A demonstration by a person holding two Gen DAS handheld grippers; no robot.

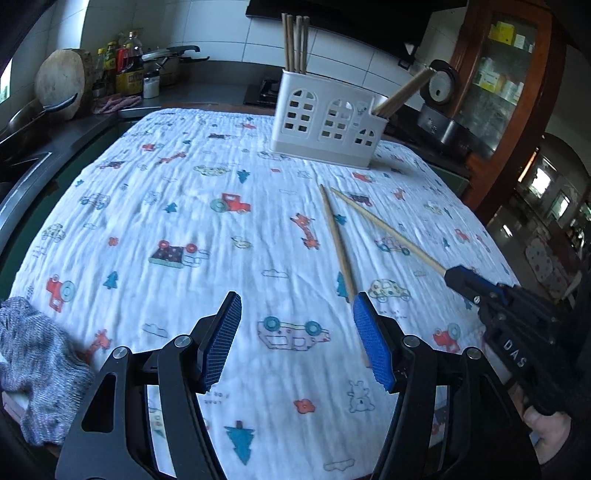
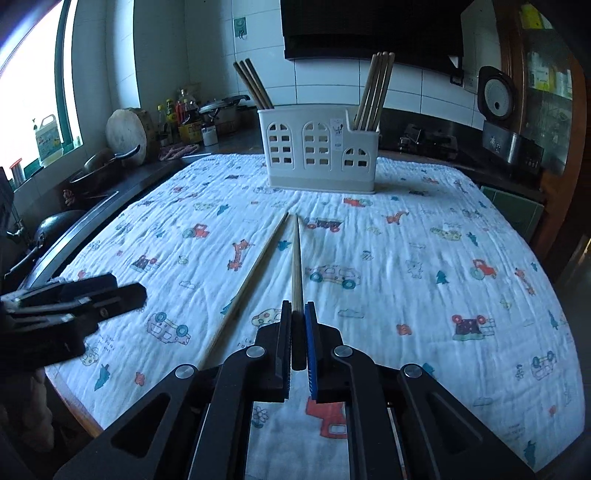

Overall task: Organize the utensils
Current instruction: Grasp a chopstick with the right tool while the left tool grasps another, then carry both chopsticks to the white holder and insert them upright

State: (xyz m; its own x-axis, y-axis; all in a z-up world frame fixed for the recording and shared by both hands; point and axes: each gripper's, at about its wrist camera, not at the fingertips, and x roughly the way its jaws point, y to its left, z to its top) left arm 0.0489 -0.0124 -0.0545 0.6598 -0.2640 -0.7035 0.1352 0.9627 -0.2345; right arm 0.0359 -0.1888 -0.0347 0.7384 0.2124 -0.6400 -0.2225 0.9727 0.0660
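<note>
Two pale wooden chopsticks are lying on the printed cloth, tips nearly meeting toward the holder: the held chopstick point(image 2: 296, 258) is sitting between closed gripper pads, the loose chopstick point(image 2: 246, 286) angling just beside it. The white house-shaped utensil holder point(image 2: 319, 147) is standing upright, keeping chopstick bundles point(image 2: 373, 92) at both ends.

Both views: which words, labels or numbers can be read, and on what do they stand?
"DAS": white letters on the right tool's body.
Bottle labels: too blurred.
Holder sticker: too small.
Small print on the cloth: unreadable.
Cabinet boxes: too blurred.
</note>
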